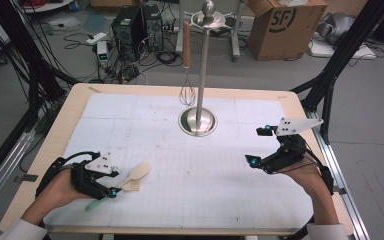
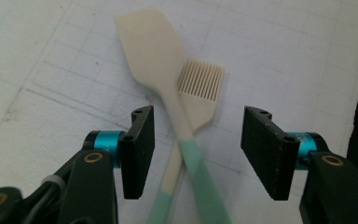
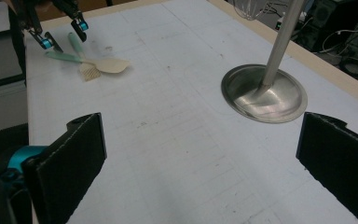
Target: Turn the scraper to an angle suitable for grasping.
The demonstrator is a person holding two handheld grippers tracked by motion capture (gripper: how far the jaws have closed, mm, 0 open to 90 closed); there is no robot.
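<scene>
- Step: pick-up approach. Left gripper half open, straddling the crossed handles of spatula and brush; pads not touching yet.
- Both lie on the bench, well in front-left of the rack.
- Right gripper wide, empty.
- Next: single out one handle, then close.

Left gripper low over white gridded mat, jaws apart, pads clear of both utensils. Between jaws: cream spatula with mint-green handle, crossed over cream basting brush, also green-handled. Handles cross just below jaw level; spatula on top, touching brush. Both lying flat on mat.
</scene>
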